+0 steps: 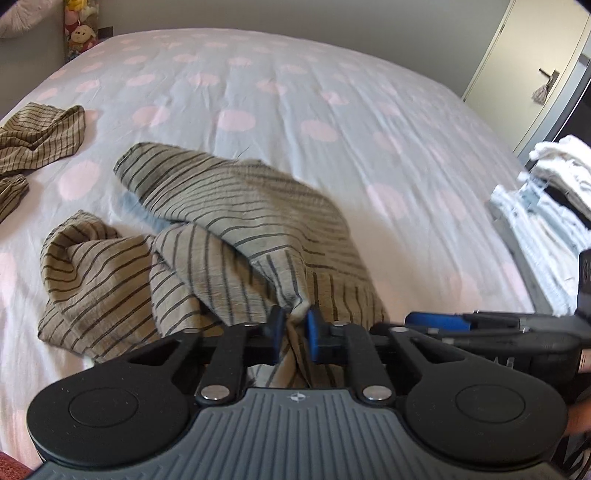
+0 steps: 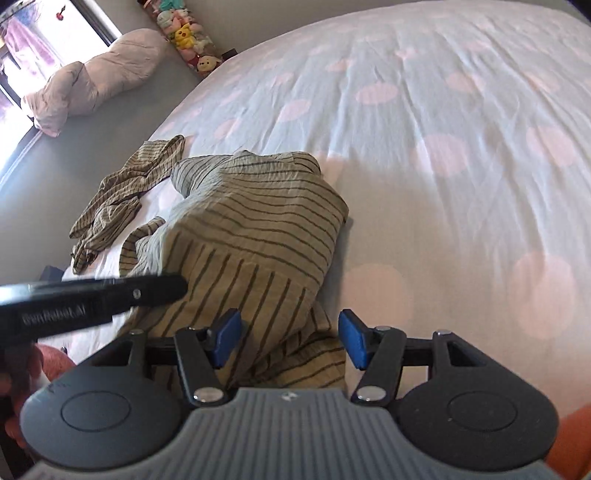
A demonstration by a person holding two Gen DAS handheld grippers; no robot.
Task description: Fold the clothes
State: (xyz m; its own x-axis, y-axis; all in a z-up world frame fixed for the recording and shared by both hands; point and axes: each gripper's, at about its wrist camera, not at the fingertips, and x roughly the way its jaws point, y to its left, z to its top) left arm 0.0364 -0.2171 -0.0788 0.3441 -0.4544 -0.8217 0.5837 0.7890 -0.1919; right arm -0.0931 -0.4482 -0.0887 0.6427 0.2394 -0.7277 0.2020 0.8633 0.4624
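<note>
The striped garment is pinched by the left hand-held gripper; its hem lies between the spread right hand-held gripper, directly ahead on the bed.

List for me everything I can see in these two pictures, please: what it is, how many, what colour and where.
striped garment: one, tan with dark stripes, crumpled at the near edge of the bed
second striped garment: one, same tan stripes, lying apart to the left
bed: one, pale sheet with pink dots, fills both views
folded clothes: one stack, white and pale blue, at the right edge of the bed
soft toys: several, yellow and pink, by the wall beyond the bed
bundled bedding: one, pinkish, on the floor near the window
door: one, cream, far right
left tool: one, black with blue pads, shut on the striped garment
right tool: one, same colours, open over the garment
</note>
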